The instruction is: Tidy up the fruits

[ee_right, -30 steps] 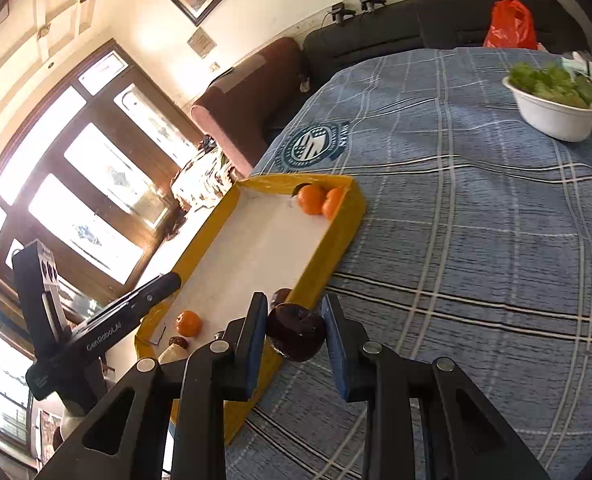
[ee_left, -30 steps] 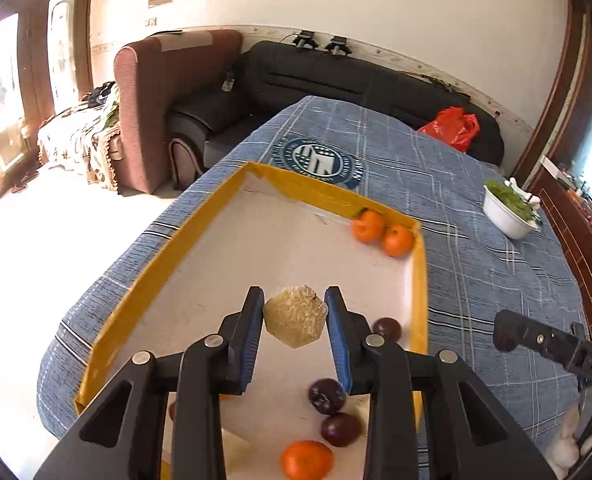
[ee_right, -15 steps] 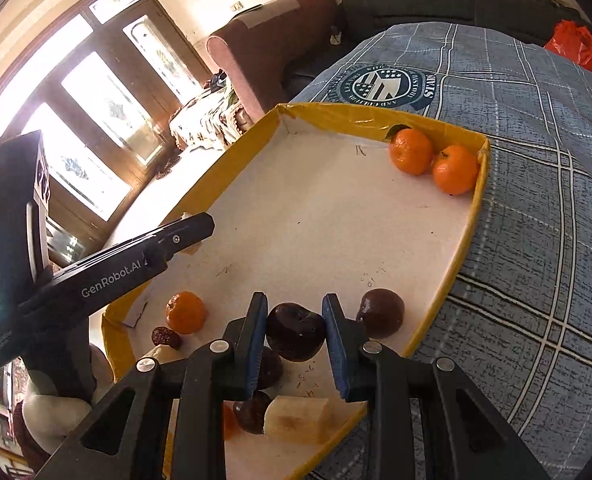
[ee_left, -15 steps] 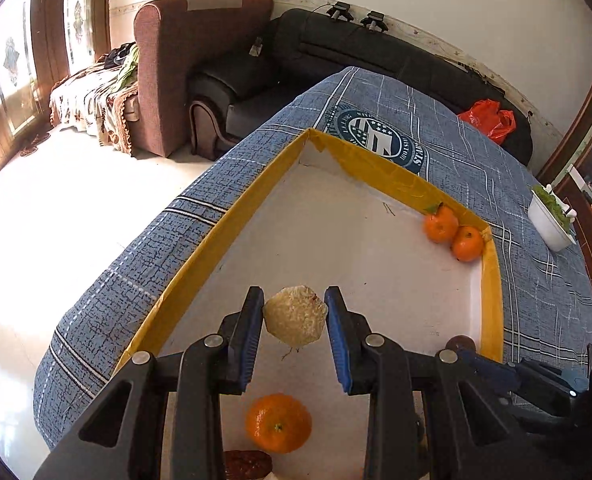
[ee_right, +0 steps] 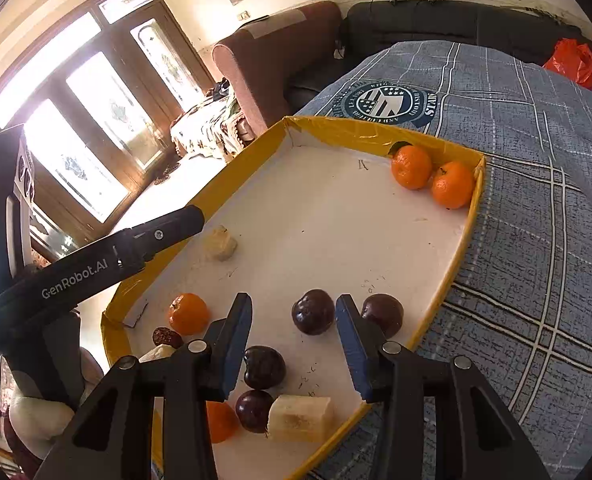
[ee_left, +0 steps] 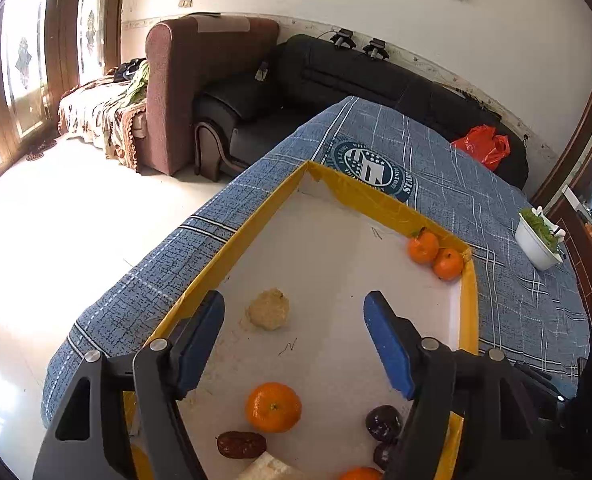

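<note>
Both tongs, left (ee_left: 293, 332) and right (ee_right: 293, 334), hung open over the tray (ee_right: 472, 216), pale lump (ee_left: 268, 309) and plum (ee_right: 312, 312) lying just ahead between their tips; lifting straight up should avoid nudging either.

The tray (ee_right: 380, 132) holds four oranges (ee_right: 411, 167): two far right, two near. Four dark plums (ee_right: 313, 312) lie near, along with one brown date (ee_right: 167, 337) and three pale peeled chunks (ee_right: 219, 243).
</note>
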`<state>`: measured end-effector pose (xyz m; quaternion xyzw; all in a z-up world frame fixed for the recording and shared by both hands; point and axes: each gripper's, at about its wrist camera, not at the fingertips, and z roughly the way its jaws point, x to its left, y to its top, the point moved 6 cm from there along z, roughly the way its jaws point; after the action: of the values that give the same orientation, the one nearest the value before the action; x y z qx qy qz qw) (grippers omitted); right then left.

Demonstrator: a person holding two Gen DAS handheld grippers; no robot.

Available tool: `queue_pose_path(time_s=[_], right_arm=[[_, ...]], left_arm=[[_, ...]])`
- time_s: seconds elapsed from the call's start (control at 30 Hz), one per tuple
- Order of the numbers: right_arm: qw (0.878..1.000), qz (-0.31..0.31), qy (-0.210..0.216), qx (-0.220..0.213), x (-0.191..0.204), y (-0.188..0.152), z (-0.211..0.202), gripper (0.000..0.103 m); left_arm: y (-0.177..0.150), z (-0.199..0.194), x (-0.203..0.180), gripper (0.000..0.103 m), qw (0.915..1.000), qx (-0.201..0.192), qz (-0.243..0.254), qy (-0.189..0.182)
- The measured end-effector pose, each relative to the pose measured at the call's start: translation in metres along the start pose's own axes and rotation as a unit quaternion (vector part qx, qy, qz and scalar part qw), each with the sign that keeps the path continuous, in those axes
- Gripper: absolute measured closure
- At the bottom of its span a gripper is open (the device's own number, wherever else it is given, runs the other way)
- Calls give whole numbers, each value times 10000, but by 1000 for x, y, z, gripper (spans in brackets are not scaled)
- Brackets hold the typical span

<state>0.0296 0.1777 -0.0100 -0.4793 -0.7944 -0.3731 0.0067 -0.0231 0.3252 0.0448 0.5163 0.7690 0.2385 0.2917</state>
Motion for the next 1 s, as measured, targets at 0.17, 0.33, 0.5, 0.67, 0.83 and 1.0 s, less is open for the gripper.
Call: queue_pose_path(time_s=[0.17, 0.33, 0.5, 0.67, 0.83, 1.0], right_arm=[[9995, 161, -95, -267, -12, -8, -31, 51], [9969, 404, -354, -571, -34, -22, -68, 48], [9904, 760, -657, -952, -64, -47, -107, 42], [9821, 1139, -982, -1130, -91, -78, -129, 41], [9786, 1139, -1209, -1214, -98, -97, -144, 41], [9753, 1087, -1321, -1396, -98, -102, -164, 35]], left_arm=[[0, -38, -14, 19, 9982, -544, 6, 259], [-8, -75, -42, 12, 9928, -1088, 121, 492], [-25, -93, -77, 3, 9885, -1341, 300, 634], [-47, -94, -114, 2, 9900, -1171, 424, 668], [-69, -95, -137, 2, 9859, -1073, 791, 1012], [-85, -93, -152, 3, 9867, -944, 934, 936]])
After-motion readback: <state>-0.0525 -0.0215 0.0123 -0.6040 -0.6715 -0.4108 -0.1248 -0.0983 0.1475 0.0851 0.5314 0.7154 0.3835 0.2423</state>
